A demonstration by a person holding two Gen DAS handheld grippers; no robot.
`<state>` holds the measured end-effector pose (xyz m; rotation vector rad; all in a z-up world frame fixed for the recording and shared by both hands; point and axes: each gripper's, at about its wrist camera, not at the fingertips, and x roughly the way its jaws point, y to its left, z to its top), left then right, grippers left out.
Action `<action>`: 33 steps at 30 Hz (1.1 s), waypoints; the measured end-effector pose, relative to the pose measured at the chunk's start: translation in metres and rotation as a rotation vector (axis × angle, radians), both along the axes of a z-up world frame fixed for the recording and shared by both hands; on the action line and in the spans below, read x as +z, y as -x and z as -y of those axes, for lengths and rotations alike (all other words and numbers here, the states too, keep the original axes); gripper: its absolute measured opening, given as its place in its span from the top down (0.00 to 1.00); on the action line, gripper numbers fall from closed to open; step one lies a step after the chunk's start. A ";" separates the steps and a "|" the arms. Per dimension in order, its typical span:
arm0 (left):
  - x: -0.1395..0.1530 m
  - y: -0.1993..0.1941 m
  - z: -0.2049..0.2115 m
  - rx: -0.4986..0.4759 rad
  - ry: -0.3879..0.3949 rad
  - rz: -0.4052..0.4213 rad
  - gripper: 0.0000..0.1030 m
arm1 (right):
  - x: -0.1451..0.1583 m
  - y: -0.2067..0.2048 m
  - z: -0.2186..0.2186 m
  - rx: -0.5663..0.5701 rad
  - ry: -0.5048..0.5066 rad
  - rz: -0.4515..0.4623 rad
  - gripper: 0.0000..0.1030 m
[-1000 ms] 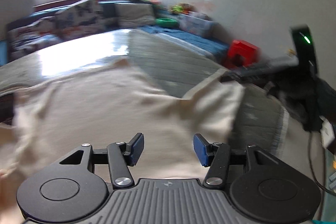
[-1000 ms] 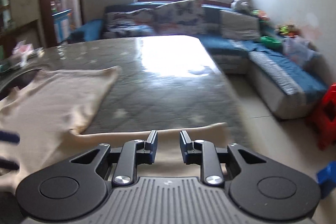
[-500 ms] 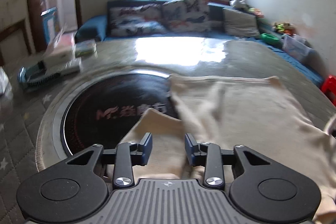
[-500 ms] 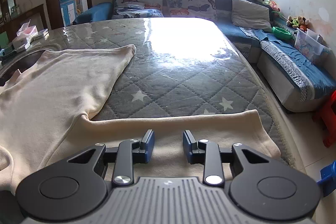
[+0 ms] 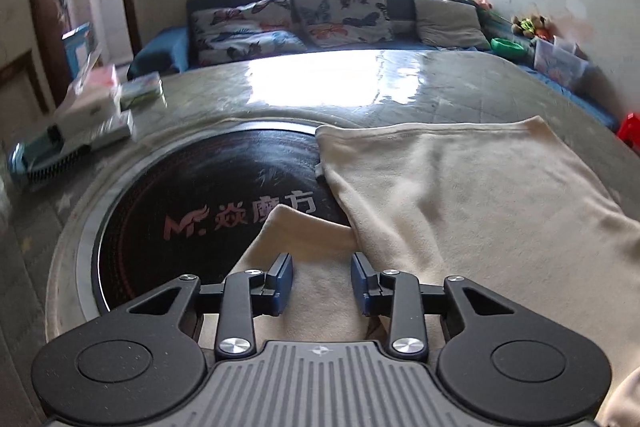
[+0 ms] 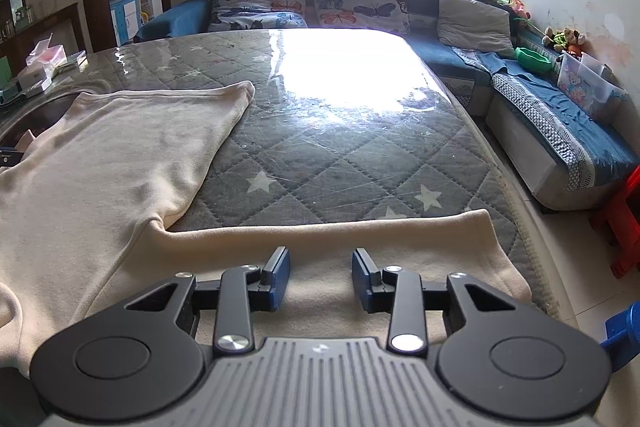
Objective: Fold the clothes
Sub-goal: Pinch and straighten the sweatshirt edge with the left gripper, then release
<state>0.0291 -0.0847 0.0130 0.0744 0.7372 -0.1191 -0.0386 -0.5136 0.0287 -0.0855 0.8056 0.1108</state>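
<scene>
Your left hand-held gripper [image 5: 321,283] swings back over the shirt [image 6: 120,155], spread flat on the tabletop [image 6: 340,147]. Both hand-held grippers hang spread, empty, the right [image 6: 320,279] above a sleeve. Soft, limp cloth: pinch the hems.

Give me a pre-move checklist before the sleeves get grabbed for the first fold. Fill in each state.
1. Left tool open: ok, jaws stand apart with nothing between them.
2. Right tool open: ok, jaws apart and empty.
3. Left tool over the left sleeve: ok, the sleeve tip lies just ahead on the black round plate.
4. Right tool over the right sleeve: ok, the sleeve stretches flat across the quilted table.
5. Cream shirt body spread flat: ok, only shallow wrinkles.
6. Boxes clear of the shirt: ok, they sit apart at the table's left.
</scene>
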 end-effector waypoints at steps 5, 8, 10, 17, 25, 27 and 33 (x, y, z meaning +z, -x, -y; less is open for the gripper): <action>0.007 0.006 -0.028 0.094 0.042 0.027 0.99 | 0.000 0.000 0.000 0.001 0.004 -0.001 0.66; 0.018 0.016 -0.056 0.174 0.098 0.056 1.00 | 0.000 0.000 0.001 0.002 0.003 0.000 0.66; 0.024 0.025 -0.075 0.233 0.118 0.064 1.00 | 0.000 0.000 0.001 0.003 0.005 0.001 0.66; 0.035 0.041 -0.058 0.085 0.138 0.021 0.96 | 0.001 -0.001 0.000 0.003 0.011 -0.001 0.65; 0.018 0.039 0.011 -0.124 -0.043 0.003 0.77 | 0.001 0.000 -0.001 -0.002 0.012 0.000 0.65; 0.013 0.034 0.014 -0.154 -0.049 -0.016 0.77 | 0.001 -0.001 0.000 -0.002 0.011 0.000 0.65; 0.004 0.028 0.011 -0.152 -0.093 -0.020 0.76 | 0.000 -0.001 0.000 0.000 0.010 0.001 0.63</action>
